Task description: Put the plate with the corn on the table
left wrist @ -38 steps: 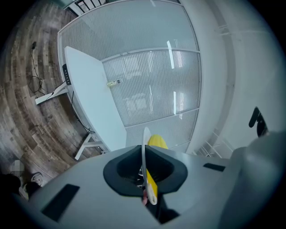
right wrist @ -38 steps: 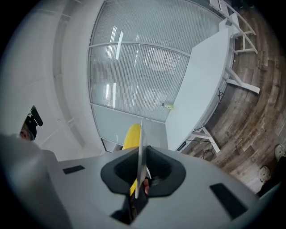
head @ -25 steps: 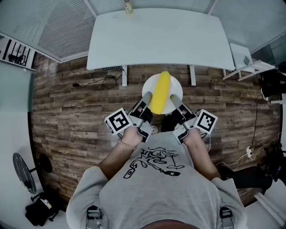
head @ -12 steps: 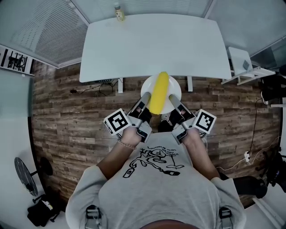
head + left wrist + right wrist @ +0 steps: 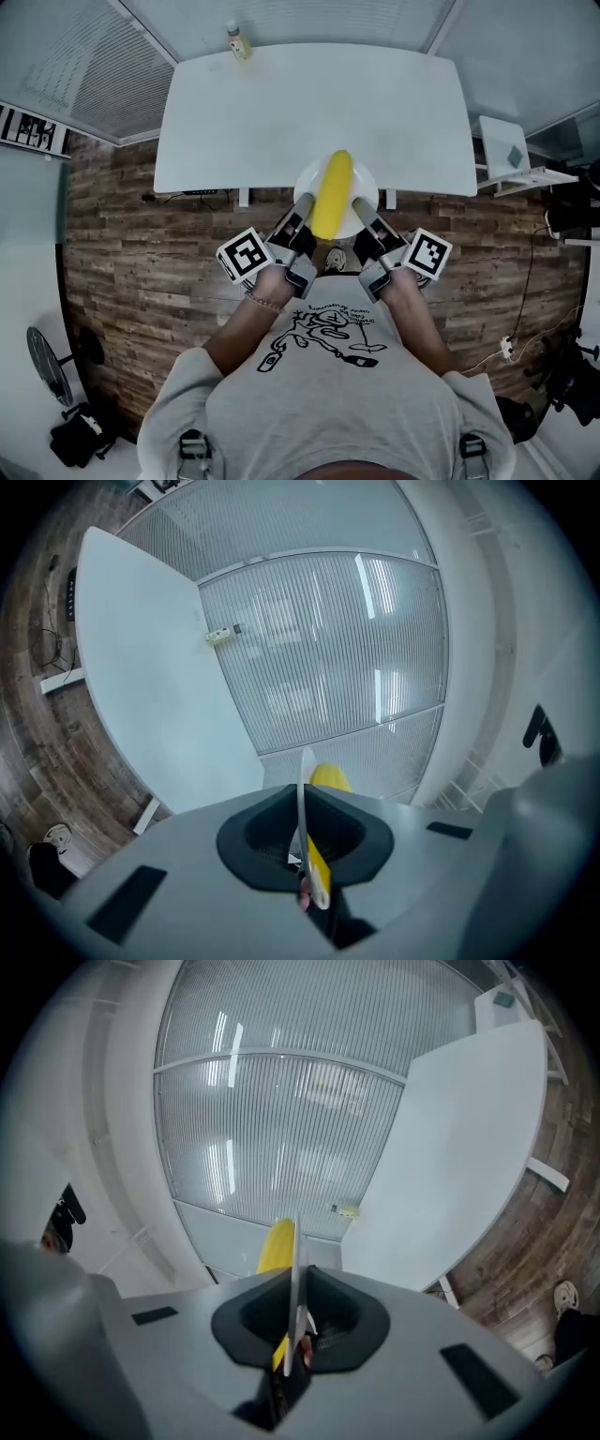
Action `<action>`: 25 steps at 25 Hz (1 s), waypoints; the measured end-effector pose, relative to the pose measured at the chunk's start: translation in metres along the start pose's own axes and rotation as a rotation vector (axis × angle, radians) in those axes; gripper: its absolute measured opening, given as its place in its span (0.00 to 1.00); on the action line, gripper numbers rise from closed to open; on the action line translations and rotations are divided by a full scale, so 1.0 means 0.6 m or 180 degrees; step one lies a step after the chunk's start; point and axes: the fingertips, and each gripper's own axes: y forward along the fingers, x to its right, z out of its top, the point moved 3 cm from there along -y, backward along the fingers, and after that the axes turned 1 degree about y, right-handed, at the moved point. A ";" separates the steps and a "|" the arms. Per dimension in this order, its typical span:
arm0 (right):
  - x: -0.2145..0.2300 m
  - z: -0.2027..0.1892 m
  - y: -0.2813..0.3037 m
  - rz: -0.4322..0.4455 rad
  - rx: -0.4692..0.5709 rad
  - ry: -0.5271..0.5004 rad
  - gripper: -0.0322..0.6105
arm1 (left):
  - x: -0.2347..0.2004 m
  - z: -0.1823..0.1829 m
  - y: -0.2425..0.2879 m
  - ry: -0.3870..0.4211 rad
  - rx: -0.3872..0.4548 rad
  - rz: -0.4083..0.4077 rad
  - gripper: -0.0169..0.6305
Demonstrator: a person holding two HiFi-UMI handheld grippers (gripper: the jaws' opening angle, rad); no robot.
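Observation:
A white plate with a yellow corn cob lying on it is carried level between both grippers. My left gripper is shut on the plate's left rim and my right gripper is shut on its right rim. The plate hangs over the near edge of the white table. In the left gripper view the plate shows edge-on between the jaws, with the corn behind it. The right gripper view likewise shows the plate and the corn.
A small bottle stands at the table's far left corner. A white side stand is to the table's right. Under me is wooden floor with cables; a fan and a dark bag sit at the lower left.
The person has walked toward the table with the plate. The table has come nearer, and the plate now reaches over its near edge. Both grips are unchanged.

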 end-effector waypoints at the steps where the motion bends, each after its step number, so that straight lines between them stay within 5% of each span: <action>1: 0.004 0.014 0.002 -0.0008 -0.0009 0.0011 0.09 | 0.001 0.001 0.014 0.0011 0.0007 0.0006 0.07; 14: 0.034 0.091 0.051 -0.0012 -0.0158 0.0083 0.09 | -0.012 0.035 0.094 -0.0012 0.0095 0.0102 0.07; 25: 0.049 0.136 0.173 -0.0054 -0.0151 0.0092 0.09 | -0.050 0.147 0.155 -0.0037 0.0073 0.0086 0.07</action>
